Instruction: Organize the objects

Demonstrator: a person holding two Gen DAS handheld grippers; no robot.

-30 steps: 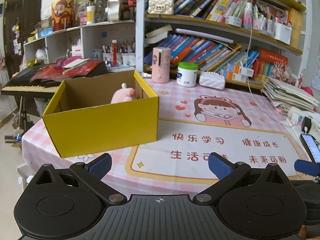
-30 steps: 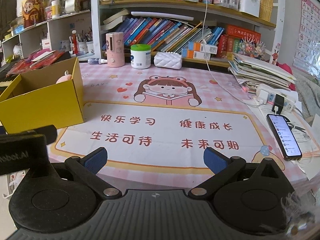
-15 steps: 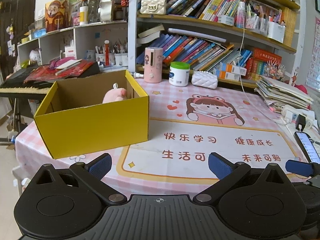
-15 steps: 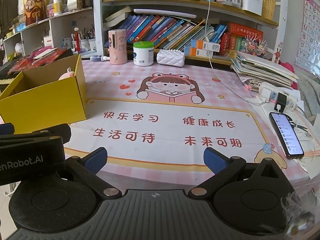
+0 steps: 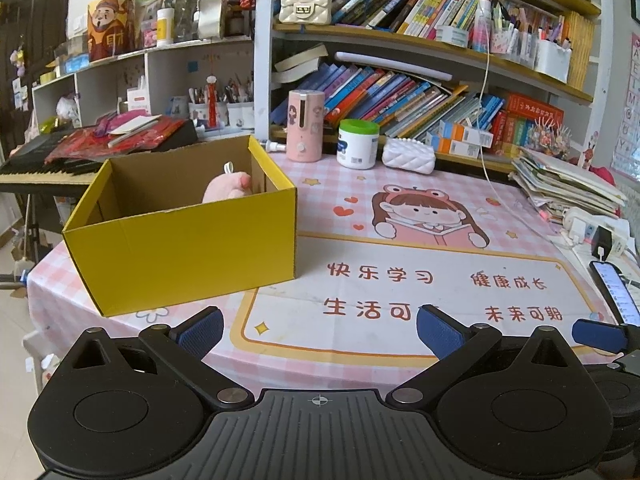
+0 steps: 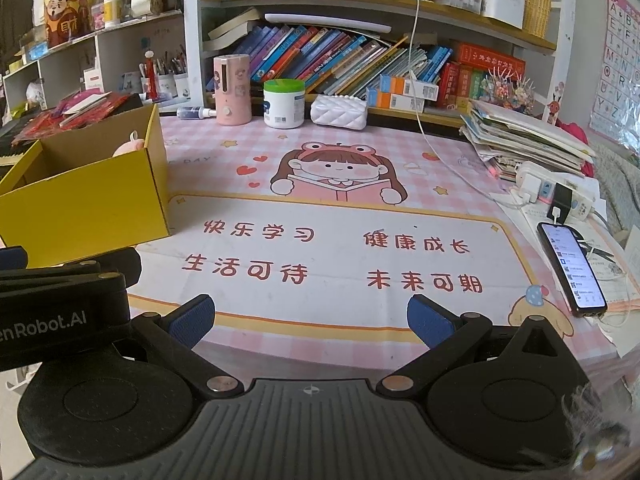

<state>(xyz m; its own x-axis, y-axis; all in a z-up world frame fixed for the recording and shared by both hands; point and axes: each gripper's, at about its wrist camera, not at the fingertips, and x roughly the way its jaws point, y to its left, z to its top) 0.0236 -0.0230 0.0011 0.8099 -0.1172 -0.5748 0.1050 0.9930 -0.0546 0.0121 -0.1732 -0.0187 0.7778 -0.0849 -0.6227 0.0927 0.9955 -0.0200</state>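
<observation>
A yellow cardboard box (image 5: 188, 240) (image 6: 88, 200) stands open on the left of the pink table mat (image 5: 400, 280) (image 6: 340, 248), and a pink plush toy (image 5: 228, 190) (image 6: 130, 146) lies inside it. Against the back stand a pink dispenser (image 5: 306, 124) (image 6: 233, 89), a white jar with a green lid (image 5: 358, 144) (image 6: 284, 103) and a white quilted pouch (image 5: 408, 156) (image 6: 339, 111). My left gripper (image 5: 318, 330) hovers open over the table's near edge, right of the box. My right gripper (image 6: 310, 320) is open too, empty, with the left gripper's body at its left.
A phone (image 6: 570, 270) (image 5: 614, 292) lies at the right edge beside a power strip (image 6: 556, 192) and a stack of papers (image 6: 524, 140). Bookshelves (image 6: 360, 52) rise behind the table. A keyboard with red items (image 5: 80, 148) sits left of the box.
Both grippers have drawn back and drifted slightly, so the box and mat sit a bit farther off. Both stay open and empty.
</observation>
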